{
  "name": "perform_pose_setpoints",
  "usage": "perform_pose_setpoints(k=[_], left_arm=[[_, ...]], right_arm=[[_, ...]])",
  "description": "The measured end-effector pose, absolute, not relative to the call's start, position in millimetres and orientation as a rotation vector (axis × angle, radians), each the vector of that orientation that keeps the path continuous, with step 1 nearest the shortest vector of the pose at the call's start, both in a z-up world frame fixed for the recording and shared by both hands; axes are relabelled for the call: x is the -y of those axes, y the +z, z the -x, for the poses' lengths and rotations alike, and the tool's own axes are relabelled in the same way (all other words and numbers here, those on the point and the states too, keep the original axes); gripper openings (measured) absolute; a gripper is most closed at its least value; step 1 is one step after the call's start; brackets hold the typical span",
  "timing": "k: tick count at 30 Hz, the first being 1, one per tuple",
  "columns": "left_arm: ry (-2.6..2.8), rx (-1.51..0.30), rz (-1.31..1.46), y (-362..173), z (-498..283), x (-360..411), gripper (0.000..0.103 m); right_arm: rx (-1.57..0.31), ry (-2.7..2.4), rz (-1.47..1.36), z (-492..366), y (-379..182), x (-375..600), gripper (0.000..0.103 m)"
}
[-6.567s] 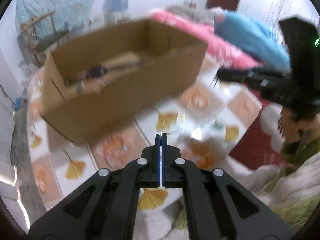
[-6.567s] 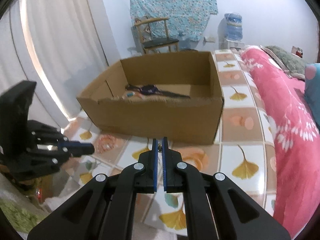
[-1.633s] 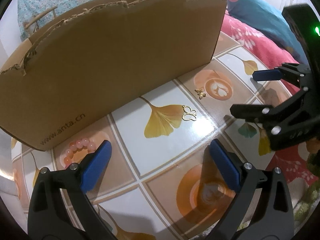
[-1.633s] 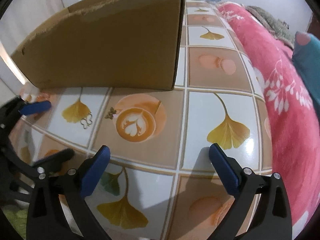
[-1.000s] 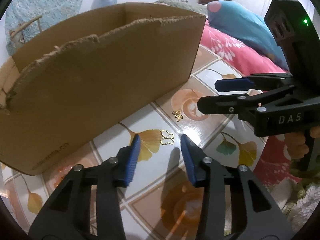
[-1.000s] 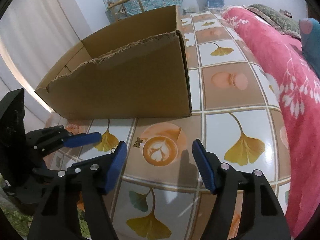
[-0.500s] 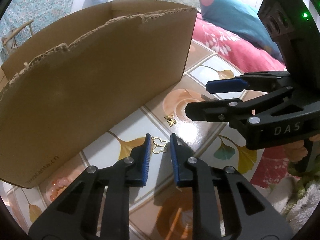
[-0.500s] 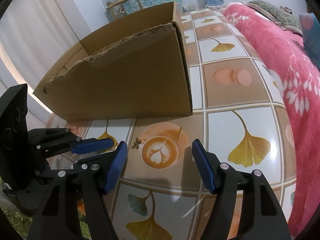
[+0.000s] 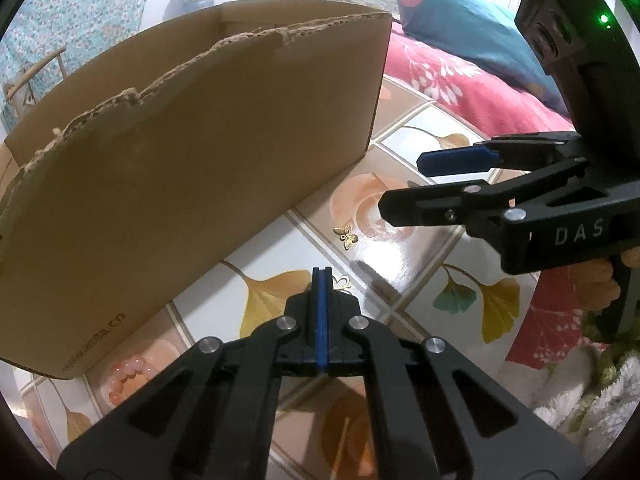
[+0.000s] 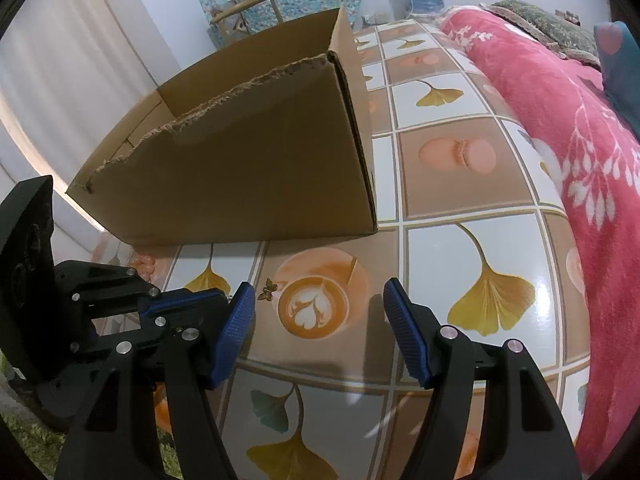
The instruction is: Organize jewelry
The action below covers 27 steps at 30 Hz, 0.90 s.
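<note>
Left wrist view: the left gripper [image 9: 322, 276] is pinched on the thin gold butterfly outline charm [image 9: 343, 282] at its tip. A small gold solid butterfly charm [image 9: 346, 235] lies at 1 o'clock, near the brown cardboard box [image 9: 192, 184].

Right wrist view: the right gripper [image 10: 320, 316] is wide apart, and that solid charm [image 10: 267, 289] lies just past its left finger at 11 o'clock.

White letters "DAS" on the black body of the right gripper [image 9: 436, 182], small print "anta.cn" — low on the cardboard box [image 9: 192, 176] front wall (near its bottom-left corner), nothing else legible.
</note>
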State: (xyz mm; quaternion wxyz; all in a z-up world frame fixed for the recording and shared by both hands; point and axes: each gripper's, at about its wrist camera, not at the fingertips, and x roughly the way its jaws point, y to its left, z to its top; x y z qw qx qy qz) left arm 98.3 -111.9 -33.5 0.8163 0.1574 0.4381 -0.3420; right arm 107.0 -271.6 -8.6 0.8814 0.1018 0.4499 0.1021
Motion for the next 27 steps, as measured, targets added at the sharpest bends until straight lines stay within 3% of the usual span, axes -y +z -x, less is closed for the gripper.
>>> perform_pose_setpoints(k=[7,11,27], left_arm=[[-0.754,-0.957,-0.301,-25.9,-95.4,104.5,0.001],[-0.762,-0.979,-0.297,-27.5,-94.0,106.8,0.014],[-0.694,-0.963,-0.4,-30.9,-89.7,129.4,0.015]], right_arm=[[-0.937,0.218,-0.206,-106.4,-6.3,270.4,0.065],[-0.943,0.213,-0.214,-107.4,-7.6,269.9,0.065],[-0.938,0.203,-0.222,-106.2,-8.1,271.8,0.065]])
